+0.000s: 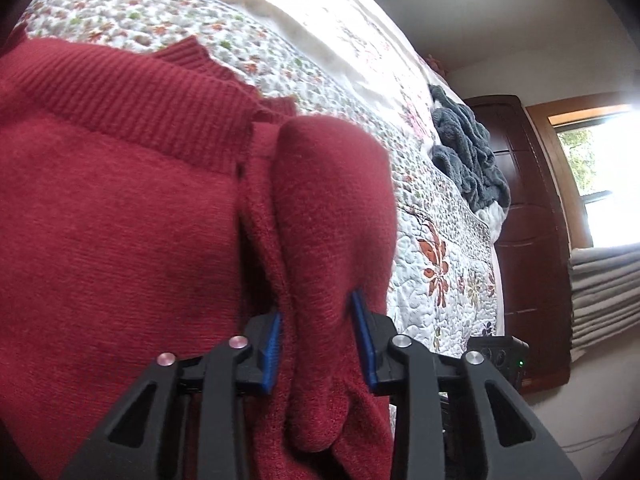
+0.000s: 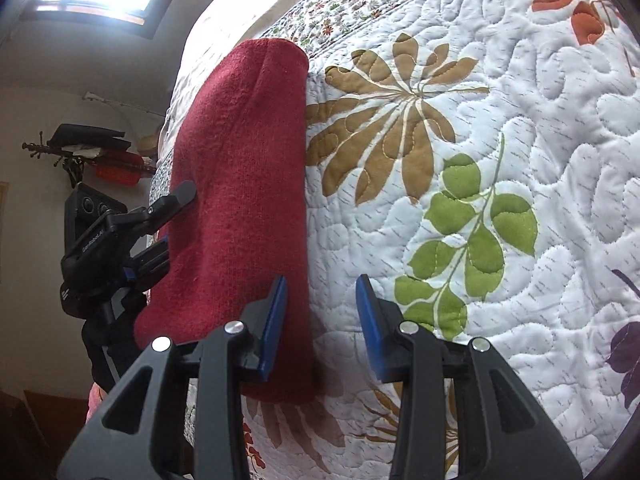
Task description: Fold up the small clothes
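A dark red knit sweater [image 1: 120, 208] lies on a quilted floral bedspread [image 2: 500, 160] covering the bed, its ribbed band [image 1: 132, 100] lying flat toward the far side in the left wrist view. The left tool [image 1: 318, 340] has a thick rolled fold of the red knit between its blue pads [image 1: 273, 354]; the jaws stand fairly wide, and the wool fills the gap, so it looks like a loose pinch on a bulky fold rather than a hard clamp. The right tool [image 2: 320, 324] is spread and holds nothing, hovering over the quilt with its left pad just beside the sweater's edge. The fabric reads as soft, light and limp, with a fuzzy surface that should grip the pads well but will sag and stretch wherever it is unsupported. It will not hold a crease on its own, so folds need laying down flat. The best holds appear to be doubled edges, the ribbed band or a sleeve fold, taken deep between the pads. A crumpled grey garment [image 1: 468, 148] lies farther along the bed.
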Motion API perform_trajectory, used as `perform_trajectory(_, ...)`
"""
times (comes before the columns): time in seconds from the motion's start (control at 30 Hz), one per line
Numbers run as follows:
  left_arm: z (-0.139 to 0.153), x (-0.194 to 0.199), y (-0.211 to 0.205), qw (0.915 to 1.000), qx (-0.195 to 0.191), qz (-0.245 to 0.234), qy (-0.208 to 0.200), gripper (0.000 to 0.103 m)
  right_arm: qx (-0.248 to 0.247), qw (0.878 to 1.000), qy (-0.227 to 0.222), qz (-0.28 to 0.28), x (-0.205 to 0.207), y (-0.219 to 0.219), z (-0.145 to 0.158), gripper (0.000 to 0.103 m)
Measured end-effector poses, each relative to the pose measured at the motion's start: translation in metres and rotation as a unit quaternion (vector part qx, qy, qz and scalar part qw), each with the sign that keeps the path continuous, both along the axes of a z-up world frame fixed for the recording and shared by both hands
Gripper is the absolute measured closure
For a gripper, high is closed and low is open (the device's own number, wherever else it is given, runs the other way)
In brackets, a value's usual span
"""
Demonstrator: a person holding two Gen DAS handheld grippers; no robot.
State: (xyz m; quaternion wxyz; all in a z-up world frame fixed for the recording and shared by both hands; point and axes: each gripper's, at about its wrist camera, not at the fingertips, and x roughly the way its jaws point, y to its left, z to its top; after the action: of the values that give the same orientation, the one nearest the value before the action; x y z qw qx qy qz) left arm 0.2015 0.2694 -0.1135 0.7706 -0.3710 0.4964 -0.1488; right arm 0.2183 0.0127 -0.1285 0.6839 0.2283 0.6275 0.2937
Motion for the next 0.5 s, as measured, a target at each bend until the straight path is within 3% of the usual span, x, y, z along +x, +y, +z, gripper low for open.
perform_trajectory(0.17,-0.012,0.007,-0.005,0.9996,-0.005,0.002,0.027,0.064,-0.002,1.000,0.002,-0.002,-0.003,-0.001,-0.001,0.066)
perform_trajectory(0.2,-0.014,0.007,-0.005,0.9996,-0.007,0.005,0.027,0.065,-0.004,1.000,0.002,-0.002,-0.003,-0.001,-0.001,0.066)
perform_trajectory(0.27,-0.011,0.007,-0.007,0.9998,0.000,0.005,0.021,0.083,-0.004,1.000,0.003,-0.002,-0.002,-0.003,-0.002,0.066)
perform_trajectory(0.3,-0.008,0.006,-0.008,0.9999,-0.001,0.006,0.014,0.085,-0.005,1.000,0.002,-0.003,-0.003,-0.003,-0.001,0.066)
perform_trajectory(0.5,0.015,-0.006,-0.002,0.9992,-0.014,0.023,-0.029,0.088,-0.005,1.000,-0.006,-0.001,-0.007,0.000,0.010,0.066)
